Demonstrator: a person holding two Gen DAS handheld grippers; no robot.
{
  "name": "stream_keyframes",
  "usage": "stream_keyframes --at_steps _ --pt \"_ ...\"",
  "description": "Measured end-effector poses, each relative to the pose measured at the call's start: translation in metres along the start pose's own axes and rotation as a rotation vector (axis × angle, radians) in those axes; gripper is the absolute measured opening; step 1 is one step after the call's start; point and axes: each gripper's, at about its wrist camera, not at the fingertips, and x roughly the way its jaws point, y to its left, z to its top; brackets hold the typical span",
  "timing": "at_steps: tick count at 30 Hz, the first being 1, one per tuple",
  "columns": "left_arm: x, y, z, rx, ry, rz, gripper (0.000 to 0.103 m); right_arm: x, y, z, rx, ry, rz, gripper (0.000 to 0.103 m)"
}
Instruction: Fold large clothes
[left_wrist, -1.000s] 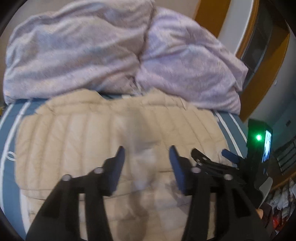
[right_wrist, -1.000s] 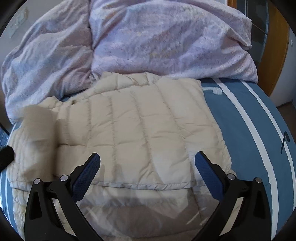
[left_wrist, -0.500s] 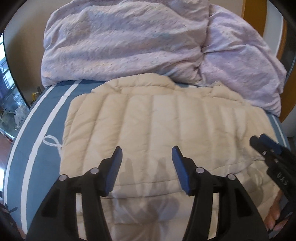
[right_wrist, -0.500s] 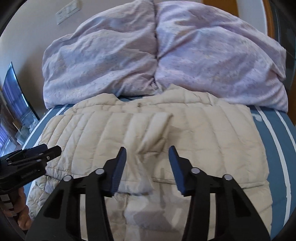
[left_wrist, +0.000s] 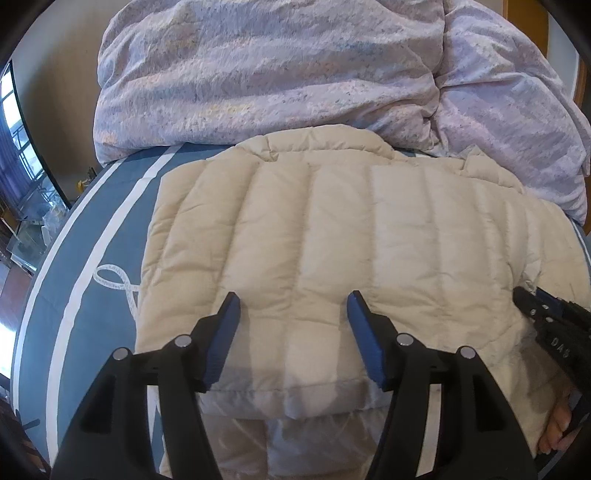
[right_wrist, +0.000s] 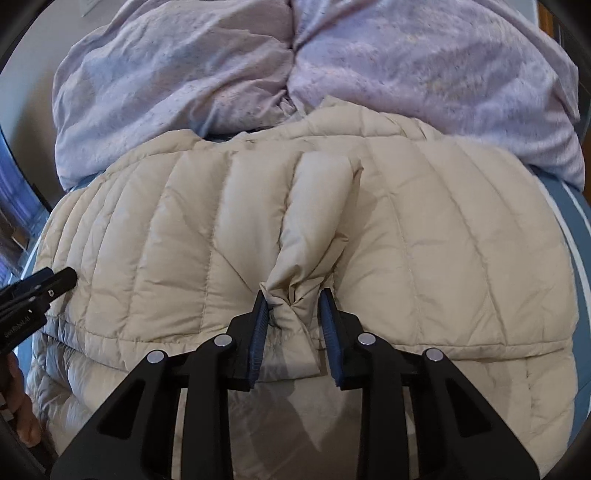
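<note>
A beige quilted puffer jacket (left_wrist: 332, 236) lies flat on the blue bed, folded over itself; it also fills the right wrist view (right_wrist: 424, 236). My left gripper (left_wrist: 291, 306) is open and empty, just above the jacket's near folded edge. My right gripper (right_wrist: 293, 299) is shut on the bunched cuff of the jacket's sleeve (right_wrist: 314, 206), which lies across the middle of the jacket. The right gripper shows at the right edge of the left wrist view (left_wrist: 524, 295); the left gripper shows at the left edge of the right wrist view (right_wrist: 70, 275).
A crumpled lilac duvet (left_wrist: 295, 74) is piled along the far side of the bed, also in the right wrist view (right_wrist: 406, 66). The blue sheet with white stripes (left_wrist: 92, 236) shows left of the jacket. A room floor and furniture lie beyond the bed's left edge.
The right gripper has narrowed from wide open and closed on the sleeve cuff. The left gripper stayed open and shifted left over the jacket. Both cameras moved closer to the jacket.
</note>
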Motion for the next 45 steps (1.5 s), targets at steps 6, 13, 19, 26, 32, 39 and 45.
stream_keyframes --at_steps 6,13,19,26,32,39,45 --pt "0.017 0.003 -0.002 -0.001 0.009 0.010 0.069 0.001 0.000 -0.006 0.005 -0.010 -0.003 0.030" --pt "0.026 0.004 -0.002 -0.002 0.012 0.017 0.073 0.004 0.000 -0.003 0.005 -0.014 0.005 0.035" --pt "-0.005 0.025 -0.009 -0.044 0.016 -0.072 0.073 -0.027 -0.015 0.000 0.035 -0.013 0.074 0.090" --pt "-0.056 0.072 -0.050 -0.048 -0.003 -0.097 0.077 -0.077 -0.046 -0.031 0.002 0.028 0.144 0.091" --pt "-0.085 0.117 -0.107 -0.081 0.022 -0.129 0.077 -0.118 -0.097 -0.080 -0.016 0.079 0.151 0.091" --pt "-0.096 0.130 -0.160 -0.090 0.076 -0.157 0.077 -0.159 -0.163 -0.128 0.071 0.108 0.094 0.091" --pt "-0.110 0.123 -0.189 -0.083 0.065 -0.199 0.074 -0.185 -0.204 -0.161 0.154 0.086 0.101 0.091"
